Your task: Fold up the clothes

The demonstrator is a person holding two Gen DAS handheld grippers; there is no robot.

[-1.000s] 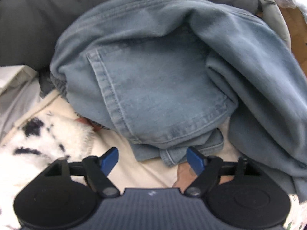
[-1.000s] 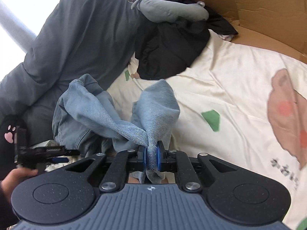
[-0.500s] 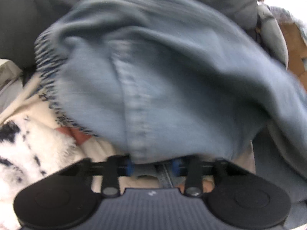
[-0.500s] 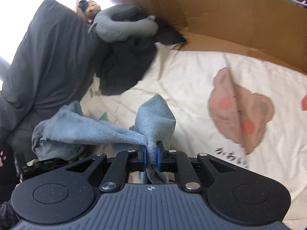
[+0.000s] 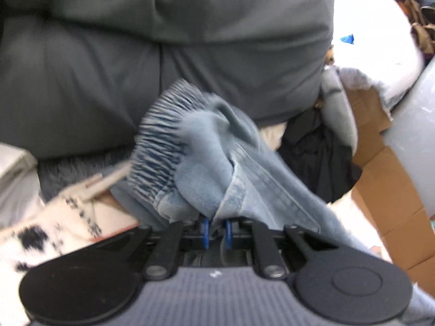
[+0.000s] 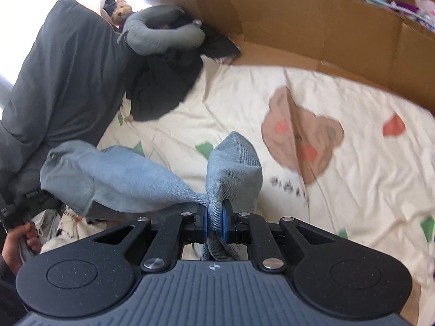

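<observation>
A pair of light blue jeans (image 5: 217, 163) hangs bunched between both grippers, its gathered elastic waistband (image 5: 160, 135) turned up at the left. My left gripper (image 5: 216, 229) is shut on a denim fold near a seam. In the right wrist view my right gripper (image 6: 214, 220) is shut on another fold of the jeans (image 6: 130, 179), which stretch away to the left above the cream sheet (image 6: 244, 103). A denim loop stands up just past the right pads. A hand (image 6: 16, 241) shows at the lower left edge.
A dark grey duvet (image 5: 163, 54) lies behind the jeans. A black garment (image 6: 165, 87) and a grey neck pillow (image 6: 163, 35) sit at the far end of the bed. Cardboard panels (image 6: 326, 27) line the far side. A white, black-spotted fluffy fabric (image 5: 32, 239) lies at the left.
My left gripper went from open in front of the jeans' hem to shut on the denim and lifted it. The right gripper carried its fold to the right across the sheet.
</observation>
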